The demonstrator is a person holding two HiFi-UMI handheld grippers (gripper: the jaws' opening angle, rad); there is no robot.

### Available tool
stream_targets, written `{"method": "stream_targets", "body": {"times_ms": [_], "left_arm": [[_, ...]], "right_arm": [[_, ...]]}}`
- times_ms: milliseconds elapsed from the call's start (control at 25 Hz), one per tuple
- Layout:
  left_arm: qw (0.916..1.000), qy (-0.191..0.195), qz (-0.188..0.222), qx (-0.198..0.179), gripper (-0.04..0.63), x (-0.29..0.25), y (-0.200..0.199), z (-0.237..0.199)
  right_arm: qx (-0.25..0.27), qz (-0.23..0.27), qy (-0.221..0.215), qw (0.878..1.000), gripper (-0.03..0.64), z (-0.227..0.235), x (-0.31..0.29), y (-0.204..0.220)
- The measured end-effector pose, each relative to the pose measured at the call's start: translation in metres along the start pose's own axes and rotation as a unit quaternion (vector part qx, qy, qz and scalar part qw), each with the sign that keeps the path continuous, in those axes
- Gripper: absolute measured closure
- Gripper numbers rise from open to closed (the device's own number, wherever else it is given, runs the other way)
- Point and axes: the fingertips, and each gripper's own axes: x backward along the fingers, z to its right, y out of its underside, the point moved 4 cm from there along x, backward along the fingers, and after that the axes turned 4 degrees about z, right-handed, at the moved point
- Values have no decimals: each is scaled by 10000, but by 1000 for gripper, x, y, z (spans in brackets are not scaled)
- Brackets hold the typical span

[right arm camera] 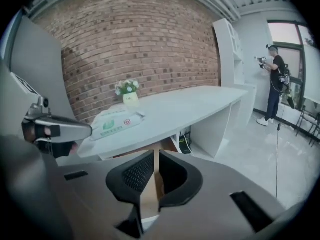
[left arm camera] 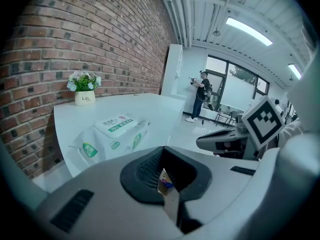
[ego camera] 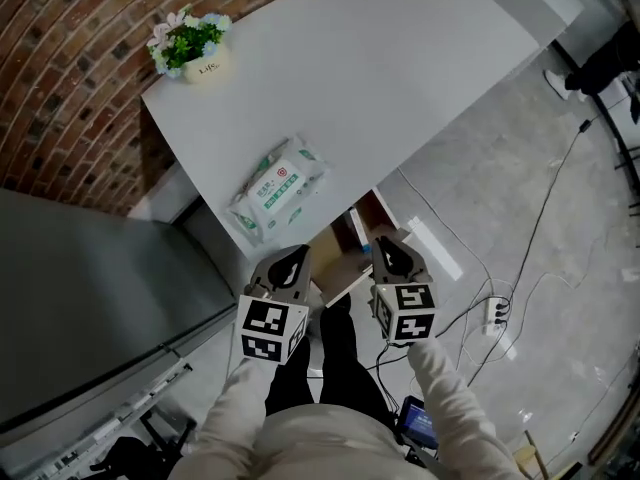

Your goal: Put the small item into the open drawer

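Note:
A small printed packet point(left arm camera: 165, 183) is pinched between the pads of my left gripper point(left arm camera: 162, 159), which is shut on it. In the head view the left gripper point(ego camera: 293, 258) hovers at the table's near edge, just left of the open wooden drawer point(ego camera: 352, 251). My right gripper point(ego camera: 388, 251) hangs over the drawer's right side. Its jaws stand a narrow slit apart with nothing in them, so the right gripper point(right arm camera: 156, 159) is open. The brown drawer point(right arm camera: 168, 145) shows beyond and through that slit. The two grippers are level with each other.
A pack of wet wipes point(ego camera: 277, 190) lies on the white table point(ego camera: 400, 68), with a potted plant point(ego camera: 188, 43) at its far left corner. A grey cabinet point(ego camera: 80, 298) stands on the left. A power strip point(ego camera: 497, 313) and cables lie on the floor at right.

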Motion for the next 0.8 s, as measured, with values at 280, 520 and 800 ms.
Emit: {"method": "stream_targets", "body": {"times_ms": [280,520,800], "left_arm": [[9993,290,65,-229,578,12,-8,4],[9981,487,127,-369,578,22,-14,4],[9966,616,295,-463,578,33,-27,5]], "right_arm": [[-196,568,112,9981,575,-17,53,-29],[-180,931,154,9954,589,-41,89,-50],[-218,1200,307,9921,589,-53,120,-53]]}}
